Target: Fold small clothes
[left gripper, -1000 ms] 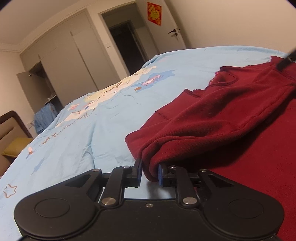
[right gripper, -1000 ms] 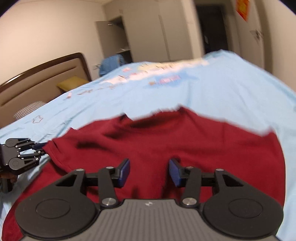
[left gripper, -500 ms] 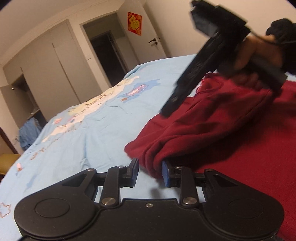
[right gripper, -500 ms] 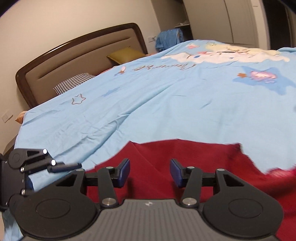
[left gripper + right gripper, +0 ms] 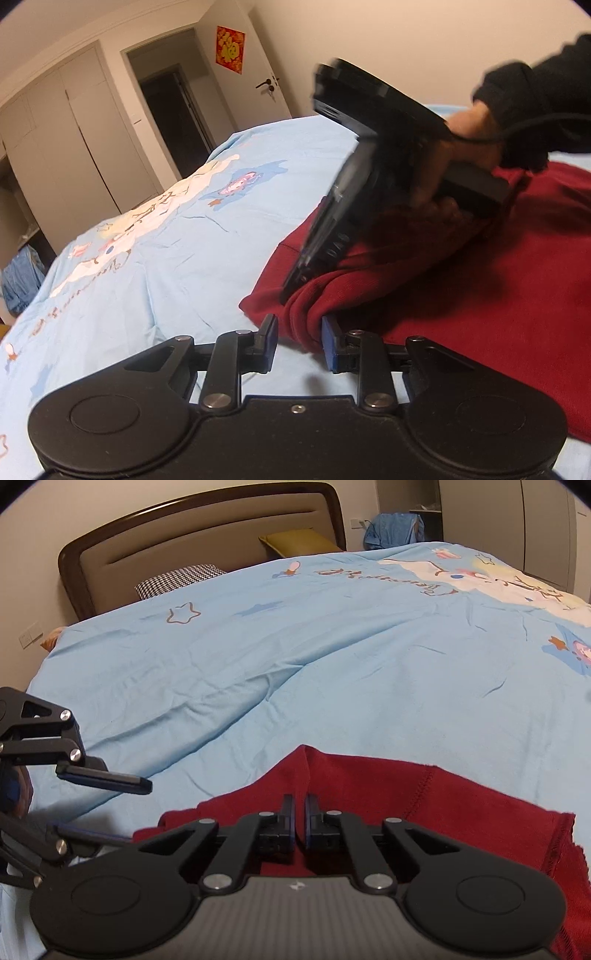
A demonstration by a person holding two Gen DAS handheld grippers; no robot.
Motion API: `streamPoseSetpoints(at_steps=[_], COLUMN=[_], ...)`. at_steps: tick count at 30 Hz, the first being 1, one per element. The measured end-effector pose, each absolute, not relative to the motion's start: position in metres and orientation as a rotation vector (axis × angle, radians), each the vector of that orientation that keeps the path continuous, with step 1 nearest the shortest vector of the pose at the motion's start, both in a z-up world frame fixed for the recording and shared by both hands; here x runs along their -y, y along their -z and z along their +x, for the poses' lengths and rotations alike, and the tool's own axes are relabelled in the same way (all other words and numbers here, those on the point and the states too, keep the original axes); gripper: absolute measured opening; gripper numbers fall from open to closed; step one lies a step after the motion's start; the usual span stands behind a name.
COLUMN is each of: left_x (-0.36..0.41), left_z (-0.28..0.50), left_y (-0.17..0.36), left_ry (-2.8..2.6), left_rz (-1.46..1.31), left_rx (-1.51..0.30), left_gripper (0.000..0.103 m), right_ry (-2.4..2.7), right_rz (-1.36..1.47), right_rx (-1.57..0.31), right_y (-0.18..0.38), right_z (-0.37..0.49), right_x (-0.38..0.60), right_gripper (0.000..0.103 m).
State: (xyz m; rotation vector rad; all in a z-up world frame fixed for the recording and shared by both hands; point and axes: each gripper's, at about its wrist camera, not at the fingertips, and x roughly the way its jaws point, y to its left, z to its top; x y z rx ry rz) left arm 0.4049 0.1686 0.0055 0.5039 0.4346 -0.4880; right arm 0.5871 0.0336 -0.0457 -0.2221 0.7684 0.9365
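Observation:
A dark red garment (image 5: 480, 295) lies on the light blue bedsheet (image 5: 166, 251), with a bunched fold at its left edge. My left gripper (image 5: 300, 336) is open, and that fold sits loosely between its blue pads. In the left wrist view my right gripper (image 5: 295, 284) comes down from the upper right, held by a hand (image 5: 461, 140) in a black sleeve, its tips pressed into the same fold. In the right wrist view my right gripper (image 5: 299, 805) is shut on a raised ridge of the red garment (image 5: 461, 812). My left gripper (image 5: 138, 812) shows at the left with its fingers apart.
The bedsheet (image 5: 295, 664) runs back to a brown headboard (image 5: 184, 528) with a checked pillow (image 5: 177, 578) and a yellow one (image 5: 299, 541). Blue clothes (image 5: 391, 528) hang by the wardrobe (image 5: 74, 129). A dark doorway (image 5: 173, 118) is behind.
My right gripper swung across to the garment's left edge and shut on the fold beside my left gripper. My left gripper's fingers spread a little on the fold.

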Motion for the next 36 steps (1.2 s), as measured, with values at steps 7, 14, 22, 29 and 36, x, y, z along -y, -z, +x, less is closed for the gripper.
streamPoseSetpoints(at_steps=[7,14,22,29,36], left_x=[-0.182,-0.191,-0.168,-0.161,-0.152], left_z=[0.408,0.422,0.435,0.409,0.363], left_y=[-0.017,-0.021,-0.005,-0.003,0.016], left_ry=[0.570,0.542,0.605,0.492,0.387], left_rz=[0.420,0.348,0.434,0.490,0.593], left_rx=[-0.434,-0.471,-0.550,-0.437,-0.356], left_gripper=[0.026,0.025,0.021,0.002,0.001], right_ry=[-0.941,-0.931,-0.930,-0.871,-0.819], right_rz=[-0.197,-0.184,-0.190,-0.243,-0.243], right_rx=[-0.779,-0.784,-0.783,-0.644,-0.511], right_y=[0.048,0.049,0.048,0.038,0.016], right_z=[0.588,0.590,0.590,0.577,0.578], right_x=[-0.025,-0.027,-0.029,-0.033,-0.045], right_gripper=[0.006,0.006,0.006,0.003,0.002])
